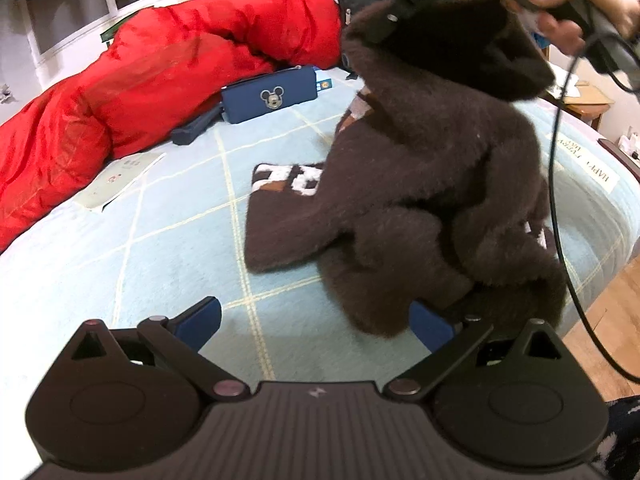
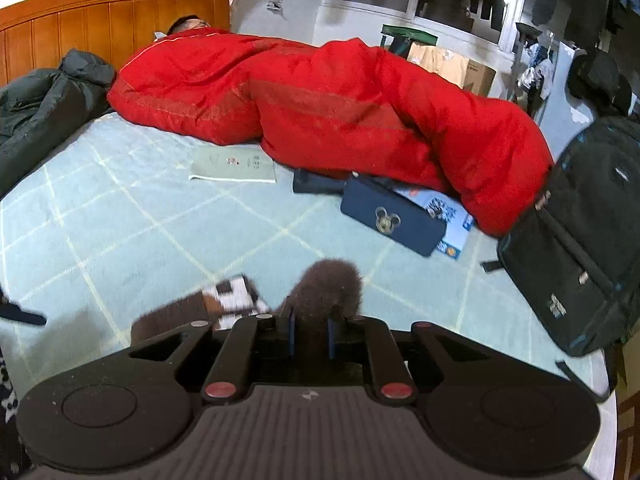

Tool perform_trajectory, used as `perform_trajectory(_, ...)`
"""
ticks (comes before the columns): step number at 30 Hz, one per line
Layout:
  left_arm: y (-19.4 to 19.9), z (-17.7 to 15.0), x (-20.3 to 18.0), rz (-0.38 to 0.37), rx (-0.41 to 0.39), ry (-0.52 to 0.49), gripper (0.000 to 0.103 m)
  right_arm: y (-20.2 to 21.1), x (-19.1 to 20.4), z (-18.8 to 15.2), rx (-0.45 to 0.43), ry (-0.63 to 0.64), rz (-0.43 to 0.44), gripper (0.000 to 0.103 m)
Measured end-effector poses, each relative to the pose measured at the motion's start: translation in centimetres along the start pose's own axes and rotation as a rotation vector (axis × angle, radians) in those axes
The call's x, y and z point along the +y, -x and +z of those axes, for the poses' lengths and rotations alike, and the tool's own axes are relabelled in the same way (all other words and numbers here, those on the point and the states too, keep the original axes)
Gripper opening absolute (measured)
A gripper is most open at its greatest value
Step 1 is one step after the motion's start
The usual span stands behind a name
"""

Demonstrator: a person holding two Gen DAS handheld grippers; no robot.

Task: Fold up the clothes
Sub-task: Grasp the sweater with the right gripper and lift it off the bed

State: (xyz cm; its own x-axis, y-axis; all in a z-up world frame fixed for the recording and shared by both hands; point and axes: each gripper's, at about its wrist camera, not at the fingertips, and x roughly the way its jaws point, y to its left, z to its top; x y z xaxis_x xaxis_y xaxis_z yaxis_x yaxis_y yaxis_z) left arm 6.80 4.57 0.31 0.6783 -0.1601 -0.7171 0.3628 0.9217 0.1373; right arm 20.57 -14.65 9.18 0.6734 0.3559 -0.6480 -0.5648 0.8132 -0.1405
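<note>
- Upper left of the left wrist view: a red quilt [image 1: 168, 76] lies heaped along the far side of the bed [image 1: 168, 240], whose light blue cover carries a pale grid of lines
- Just below the quilt a pale green booklet [image 1: 120, 178] rests flat on the cover
- Toward the middle, a navy pencil case [image 1: 272, 94] with a cartoon mouse badge lies beside the quilt
- Bottom of that view: the left gripper [image 1: 316, 326] has its jaws spread wide, nothing pinched between them; the right blue pad touches the hanging edge of the brown fuzzy sweater [image 1: 420, 184], the left pad is clear of it
- The sweater sits right of centre, one part with white lettering flat on the bed, the rest drawn up in a bunch toward the upper right
- Upper right: the right gripper [image 1: 404, 4] has hold of the sweater's raised end, a hand [image 1: 576, 4] wrapped round its handle, a black cable trailing down
- In the right wrist view the right gripper [image 2: 311, 338] has its jaws drawn nearly together on a tuft of the brown fabric poking up between the blue pads
- Far right of that view a black backpack [image 2: 576, 248] stands on the bed's edge, against the quilt's end
</note>
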Motion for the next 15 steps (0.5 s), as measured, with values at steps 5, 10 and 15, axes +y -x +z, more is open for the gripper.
perform_trajectory(5, 0.0, -0.5, 0.8, 0.005, -0.002, 0.017, 0.099, -1.5, 1.3, 2.7, -0.007, 0.019, 0.013, 0.017)
perform_trajectory(10, -0.2, -0.9, 1.8, 0.005, -0.003, 0.042, 0.099, -3.2, 3.3, 5.7, -0.012, 0.048, 0.05, 0.017)
perform_trajectory(15, -0.8, -1.2, 2.7, 0.005, 0.002, 0.064, 0.099, -6.0, 5.8, 8.2, 0.015, 0.093, 0.077, 0.017)
